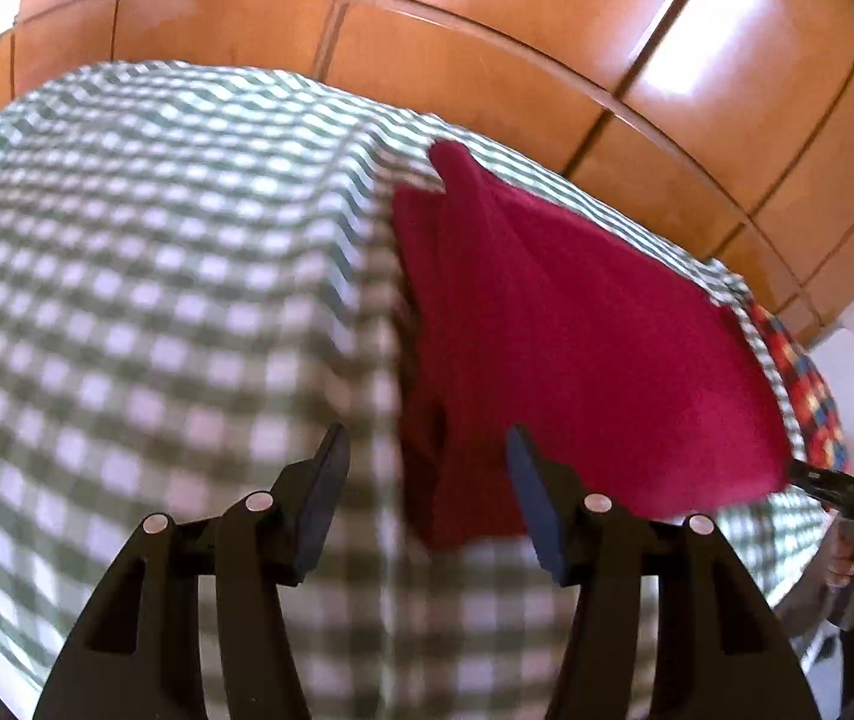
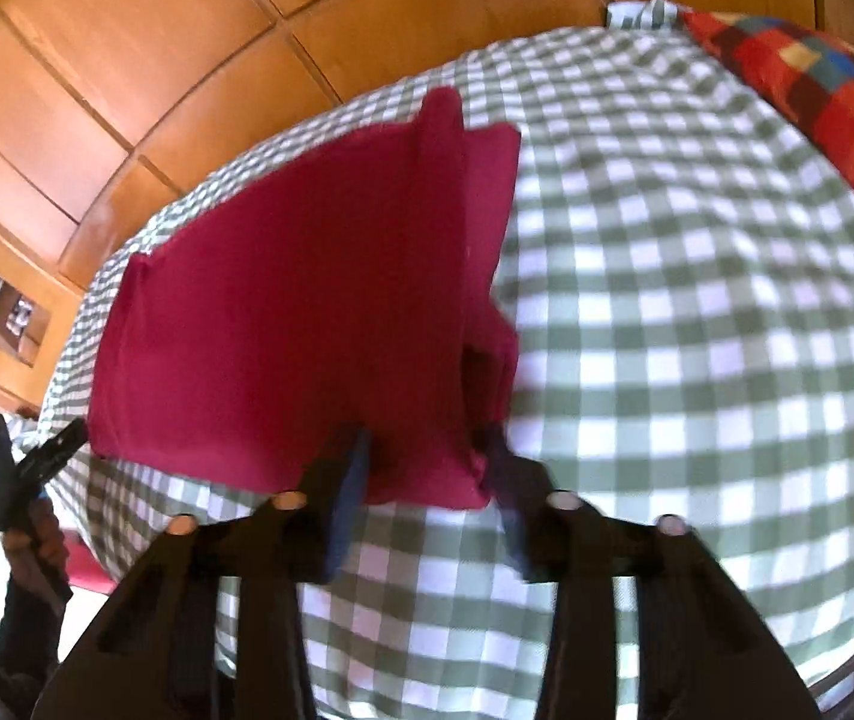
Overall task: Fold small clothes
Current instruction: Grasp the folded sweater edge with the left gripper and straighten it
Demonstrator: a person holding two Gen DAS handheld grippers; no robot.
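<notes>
Where it lies folded, red garment (image 2: 283, 300), blurred

Bright daylight, heavy fisheye, plenty of motion blur

Both wrist views are well lit; the glossy wooden wardrobe (image 1: 487, 60) behind the bed carries big white glare patches, strongest at its upper right panels in the left view, so light seems to come from the camera's side of it. The checked bedsheet (image 1: 157, 240) below the wardrobe smears badly, the squares losing their edges nearer the camera. The red garment (image 2: 283, 300) is soft too, with a dark shadowed fold on its right. Straight wardrobe seams bend into arcs, and black vignette rings every corner.
</notes>
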